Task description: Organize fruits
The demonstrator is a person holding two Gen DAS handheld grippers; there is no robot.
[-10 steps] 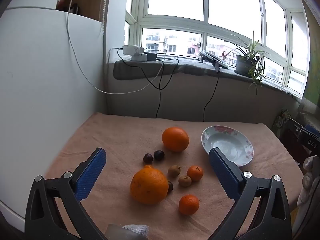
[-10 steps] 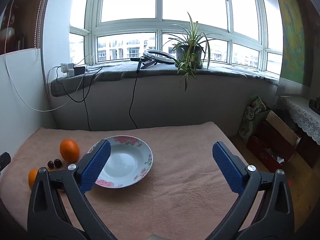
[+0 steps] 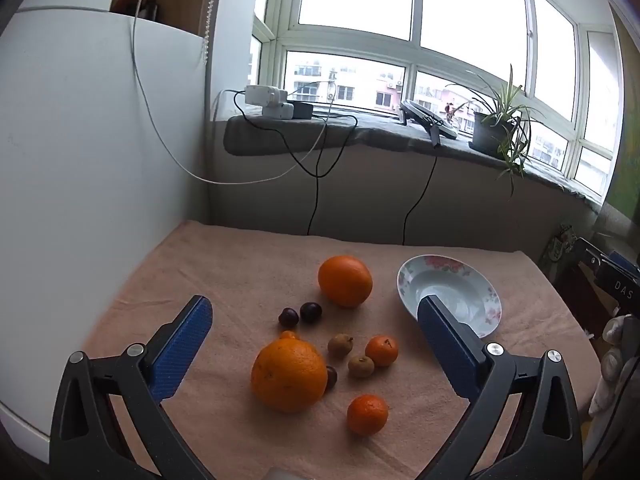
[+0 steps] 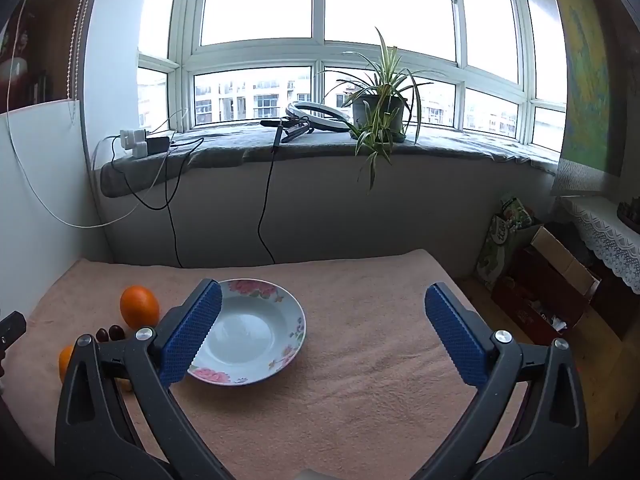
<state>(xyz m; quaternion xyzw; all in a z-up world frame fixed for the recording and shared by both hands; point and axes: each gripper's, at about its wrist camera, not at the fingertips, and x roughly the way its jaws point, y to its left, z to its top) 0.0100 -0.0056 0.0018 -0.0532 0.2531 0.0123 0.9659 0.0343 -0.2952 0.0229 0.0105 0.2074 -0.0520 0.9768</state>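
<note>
Fruit: I see all of it loose on the pink-covered worktop (image 3: 224,264), none in the bowl (image 3: 486,300) yet — so I judge the sorting not begun.
Cluster: big orange (image 3: 289,375) nearest my left camera, a second orange (image 3: 345,280) farther back, three mandarins (image 3: 367,414), two dark plums (image 3: 311,312) and two small brown fruits (image 3: 340,345) in between.
Left tongs (image 3: 314,326): spread as wide as they go, nothing between the pads, held above the worktop with the cluster straight ahead and below, framed by the two fingers.
Right tongs (image 4: 323,322): also wide apart and empty, tilted down over bare cloth; the bowl sits just ahead, partly behind the left-hand finger.
Key relation: fruit lies directly in front of the left tongs, while from the right camera it is off at the far left edge — only the back orange (image 4: 139,307), the plums and a sliver of a mandarin show there.
Nearer hand: left for any fruit, right for the bowl.
Bowl from fruit: to the right of the cluster in the left view, just beside the back orange but apart from it.
Axis: the fruits are round, so I judge approach angle matters little; the big orange has a knob at its top, facing away from me.
Next move, my guess: left tongs drop onto one fruit and carry it right to the bowl.
</note>
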